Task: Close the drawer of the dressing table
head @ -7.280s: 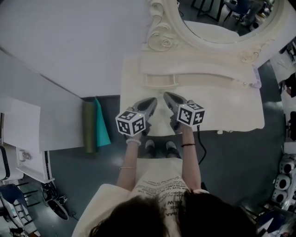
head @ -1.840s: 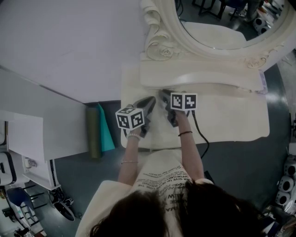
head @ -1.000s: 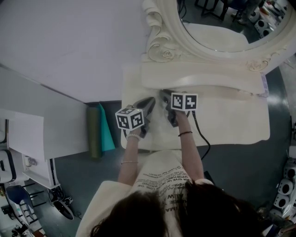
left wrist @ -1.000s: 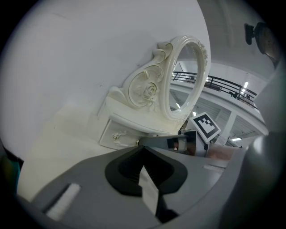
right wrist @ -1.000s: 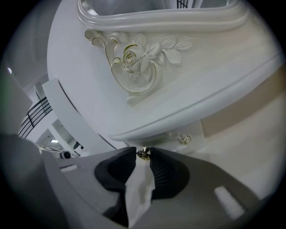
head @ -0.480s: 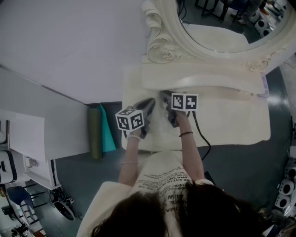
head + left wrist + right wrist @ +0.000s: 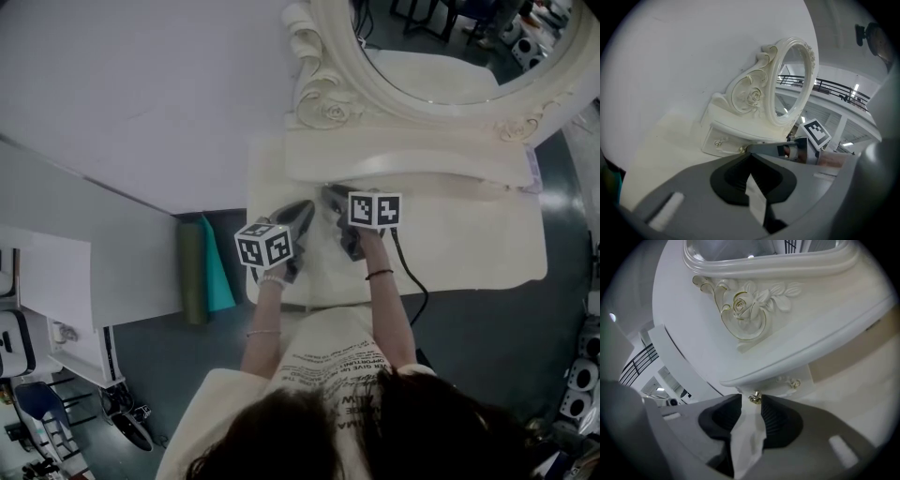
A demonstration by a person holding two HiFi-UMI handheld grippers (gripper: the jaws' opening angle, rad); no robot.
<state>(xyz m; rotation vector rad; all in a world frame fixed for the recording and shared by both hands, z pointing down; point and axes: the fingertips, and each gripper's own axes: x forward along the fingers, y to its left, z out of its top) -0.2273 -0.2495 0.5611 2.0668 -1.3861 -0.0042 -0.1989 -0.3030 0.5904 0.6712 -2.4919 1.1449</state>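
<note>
Drawer [image 7: 777,386] is looking shut already: right gripper [image 7: 751,401] jaws have just been opening around its knob [image 7: 754,398], left gripper [image 7: 751,158] jaws are staying together, only backing off remaining.

This looks like a lab or test hall with a home corner staged in it, rather than a lived-in room. The dressing table [image 7: 469,234] stands alone against a bare white partition [image 7: 141,94] on a dark grey floor [image 7: 487,328]. Rolled mats [image 7: 192,272] sit beside it, with wheeled gear [image 7: 122,408] at one edge and white machines [image 7: 583,361] at the other. The mirror [image 7: 450,37] reflects chair legs and more equipment. The left gripper view shows a railed gallery [image 7: 834,86] and strip lights [image 7: 856,87] high overhead.
</note>
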